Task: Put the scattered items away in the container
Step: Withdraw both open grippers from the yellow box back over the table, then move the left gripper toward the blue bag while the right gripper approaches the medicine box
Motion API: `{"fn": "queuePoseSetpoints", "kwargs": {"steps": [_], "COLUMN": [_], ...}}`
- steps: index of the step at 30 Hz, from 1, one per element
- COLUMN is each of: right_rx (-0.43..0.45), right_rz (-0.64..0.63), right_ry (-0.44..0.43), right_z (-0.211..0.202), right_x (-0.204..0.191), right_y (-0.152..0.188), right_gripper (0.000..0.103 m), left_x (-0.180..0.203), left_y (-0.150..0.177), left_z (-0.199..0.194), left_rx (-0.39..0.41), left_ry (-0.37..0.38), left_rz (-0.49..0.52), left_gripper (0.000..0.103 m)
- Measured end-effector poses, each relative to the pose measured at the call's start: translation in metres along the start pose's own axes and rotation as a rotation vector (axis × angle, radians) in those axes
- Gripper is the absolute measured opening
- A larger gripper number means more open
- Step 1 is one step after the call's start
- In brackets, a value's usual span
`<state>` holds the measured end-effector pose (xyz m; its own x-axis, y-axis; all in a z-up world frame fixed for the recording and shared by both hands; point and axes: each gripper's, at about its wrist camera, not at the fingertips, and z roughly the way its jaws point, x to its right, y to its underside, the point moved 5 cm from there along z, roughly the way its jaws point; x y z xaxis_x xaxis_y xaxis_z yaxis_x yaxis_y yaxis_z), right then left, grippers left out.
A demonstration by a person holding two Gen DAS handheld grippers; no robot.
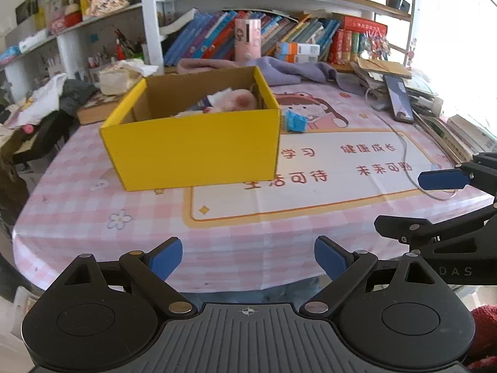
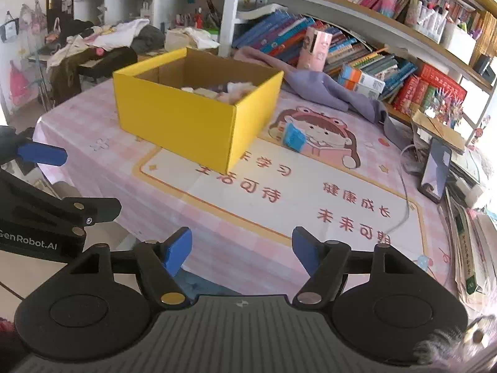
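Note:
A yellow cardboard box (image 1: 192,149) (image 2: 186,121) stands open on the pink checked tablecloth (image 1: 93,205), with pale soft items (image 1: 236,101) lying inside. A small blue packet (image 1: 295,121) (image 2: 294,137) lies on the cloth just right of the box. My left gripper (image 1: 248,259) is open over the table's near edge with nothing between its blue pads. My right gripper (image 2: 242,253) is also open and empty, near the front edge; one of its blue fingers (image 1: 442,179) shows at the right of the left wrist view.
A purple cloth (image 2: 323,88) is bunched behind the box. A phone (image 2: 435,171) leans on stacked books at the right, with a white cable (image 2: 403,211) trailing over the mat. Shelves of books (image 1: 273,34) line the back; clothes (image 1: 56,99) pile up at the left.

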<state>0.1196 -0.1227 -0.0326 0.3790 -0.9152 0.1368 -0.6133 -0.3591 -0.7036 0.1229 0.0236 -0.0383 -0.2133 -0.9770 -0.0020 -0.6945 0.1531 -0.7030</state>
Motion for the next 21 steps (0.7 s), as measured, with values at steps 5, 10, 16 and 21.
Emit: {"fn": "queuePoseSetpoints", "kwargs": {"steps": [5, 10, 16, 21], "right_rx": [-0.027, -0.048, -0.047, -0.042], "right_rz": [0.019, 0.031, 0.077, 0.109], "right_ry": [0.021, 0.036, 0.053, 0.059], "right_z": [0.004, 0.006, 0.009, 0.015], "right_x": [0.015, 0.031, 0.057, 0.082], "right_y": [0.004, 0.010, 0.015, 0.014], "right_gripper": [0.072, 0.072, 0.072, 0.072], "left_x": [0.015, 0.034, 0.062, 0.079], "left_y": [-0.003, -0.006, -0.013, -0.026], "left_z": [0.010, 0.023, 0.037, 0.052], "left_rx": [-0.025, -0.051, -0.070, -0.069], "left_ry": [0.031, 0.065, 0.105, 0.116], "left_rz": [0.018, 0.035, 0.088, 0.109], "left_gripper": [0.094, 0.094, 0.094, 0.094]}}
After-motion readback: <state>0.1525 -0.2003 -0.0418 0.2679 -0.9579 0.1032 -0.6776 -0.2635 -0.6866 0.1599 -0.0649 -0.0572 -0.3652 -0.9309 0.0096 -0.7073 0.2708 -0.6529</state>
